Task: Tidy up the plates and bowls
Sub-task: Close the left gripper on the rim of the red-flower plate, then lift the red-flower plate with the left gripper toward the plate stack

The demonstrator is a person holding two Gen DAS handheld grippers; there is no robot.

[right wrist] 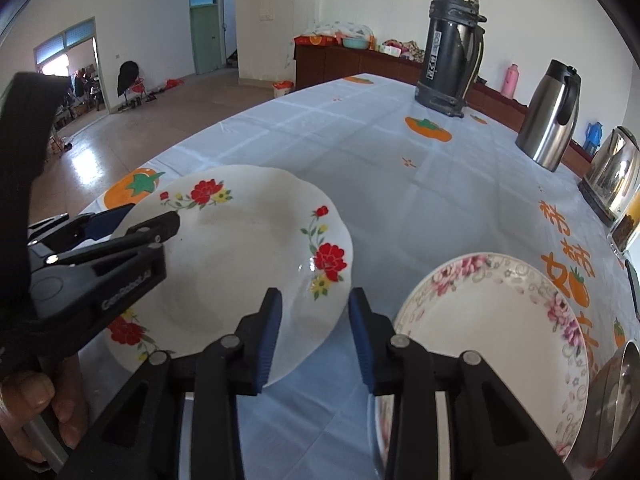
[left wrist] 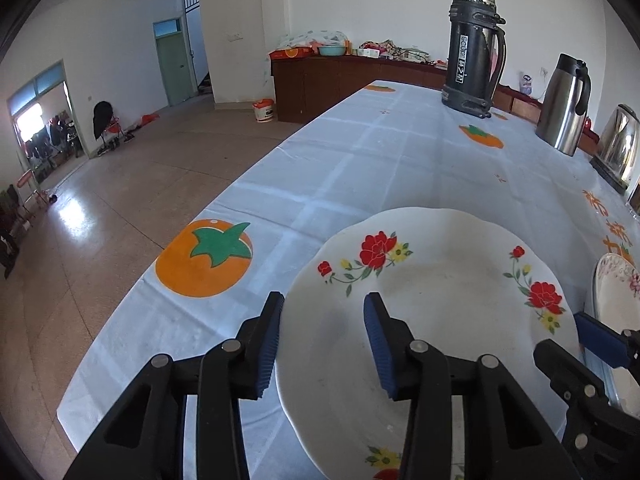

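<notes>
Red-flowered white scalloped plate [right wrist: 240, 248] lies on a pale blue tablecloth printed with orange persimmons [left wrist: 360, 152], near the table's front edge. The left gripper [left wrist: 322, 344] straddles its near-left rim, jaws fairly narrow, one pad outside, one over the dish; whether they pinch is unclear. The right gripper [right wrist: 314, 336] brackets the opposite rim, also narrow, not visibly pressing. To lift well, both should seat squarely on the rim and rise level. Just beside it sits a pink-flowered white plate [right wrist: 496, 320], the likely stacking spot. A black thermos [left wrist: 472, 52], steel jug [left wrist: 564, 104] and kettle [left wrist: 618, 140] stand well apart, not obstructing.
</notes>
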